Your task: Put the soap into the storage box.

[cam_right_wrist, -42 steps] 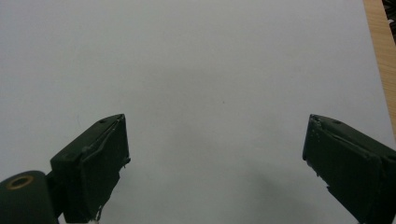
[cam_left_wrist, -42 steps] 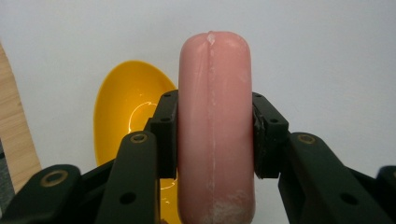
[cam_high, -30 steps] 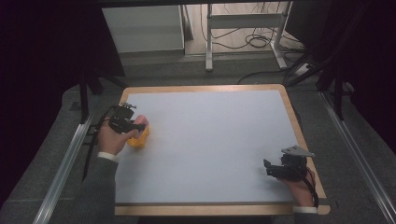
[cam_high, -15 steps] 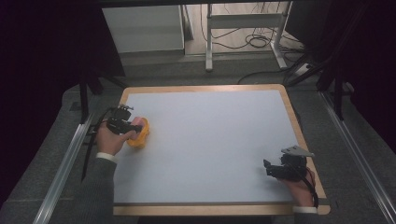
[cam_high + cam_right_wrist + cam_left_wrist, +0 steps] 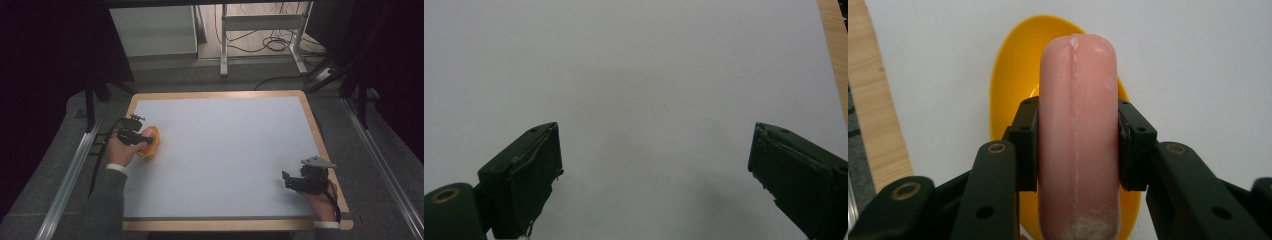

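A pink sausage [image 5: 1078, 135] is clamped between the jaws of my left gripper [image 5: 1078, 145], which is shut on it. Below the sausage lies a yellow oval dish [image 5: 1008, 90] on the white table top. From the high view, the left gripper [image 5: 142, 139] hovers over the yellow dish [image 5: 152, 145] near the table's left edge, and the pink sausage [image 5: 148, 132] shows at its tip. My right gripper [image 5: 290, 181] rests near the front right corner, and in its own view the right gripper [image 5: 654, 175] stands wide open with bare table between its jaws.
The white table top [image 5: 230, 150] has a wooden rim [image 5: 315, 130]. Metal rails [image 5: 70, 175] run along both sides of the table. Beyond the far edge stand a white cabinet [image 5: 150, 30] and a metal frame with cables [image 5: 270, 30].
The left gripper with the sausage has shifted slightly over the yellow dish. The right gripper has stayed in place.
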`<action>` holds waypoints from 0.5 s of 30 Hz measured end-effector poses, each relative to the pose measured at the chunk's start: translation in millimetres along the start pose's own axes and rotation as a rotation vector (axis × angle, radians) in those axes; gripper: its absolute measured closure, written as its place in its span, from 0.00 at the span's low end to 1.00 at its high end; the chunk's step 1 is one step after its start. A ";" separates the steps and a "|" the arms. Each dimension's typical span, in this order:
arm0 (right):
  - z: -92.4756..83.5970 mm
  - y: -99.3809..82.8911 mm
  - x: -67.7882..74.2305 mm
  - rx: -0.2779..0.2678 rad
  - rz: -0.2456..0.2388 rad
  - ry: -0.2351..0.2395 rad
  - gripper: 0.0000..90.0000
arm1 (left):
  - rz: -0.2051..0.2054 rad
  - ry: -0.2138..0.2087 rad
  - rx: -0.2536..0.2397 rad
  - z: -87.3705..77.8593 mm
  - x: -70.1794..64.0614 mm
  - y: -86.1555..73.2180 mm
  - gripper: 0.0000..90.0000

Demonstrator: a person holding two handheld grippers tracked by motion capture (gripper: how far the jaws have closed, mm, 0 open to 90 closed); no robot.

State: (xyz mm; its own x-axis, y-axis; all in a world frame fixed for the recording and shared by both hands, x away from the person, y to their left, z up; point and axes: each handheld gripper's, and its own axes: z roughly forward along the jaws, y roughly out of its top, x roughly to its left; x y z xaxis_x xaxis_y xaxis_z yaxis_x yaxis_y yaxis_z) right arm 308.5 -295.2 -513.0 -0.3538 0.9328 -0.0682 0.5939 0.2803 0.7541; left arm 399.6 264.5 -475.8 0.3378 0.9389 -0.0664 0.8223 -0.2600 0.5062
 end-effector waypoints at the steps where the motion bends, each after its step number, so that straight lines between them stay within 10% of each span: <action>1: 0.1 0.0 -0.1 0.002 0.001 0.001 0.08 | 0.000 0.001 0.003 1.0 0.1 -0.2 0.67; 7: 1.5 -0.7 -0.4 0.006 0.002 0.002 0.08 | -0.011 -0.001 -0.033 -4.2 1.0 1.1 0.65; 15: 1.1 -0.3 0.7 0.004 -0.001 0.000 0.08 | 0.000 0.000 -0.078 -17.0 -1.0 0.1 0.35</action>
State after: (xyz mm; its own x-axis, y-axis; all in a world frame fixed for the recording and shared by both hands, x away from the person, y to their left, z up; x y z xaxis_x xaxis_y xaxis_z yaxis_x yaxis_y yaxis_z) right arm 308.8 -294.4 -513.9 -0.3547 0.9325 -0.0686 0.5961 0.2821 0.7517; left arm 391.5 267.3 -461.1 0.3380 0.9388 -0.0666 0.7842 -0.2418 0.5715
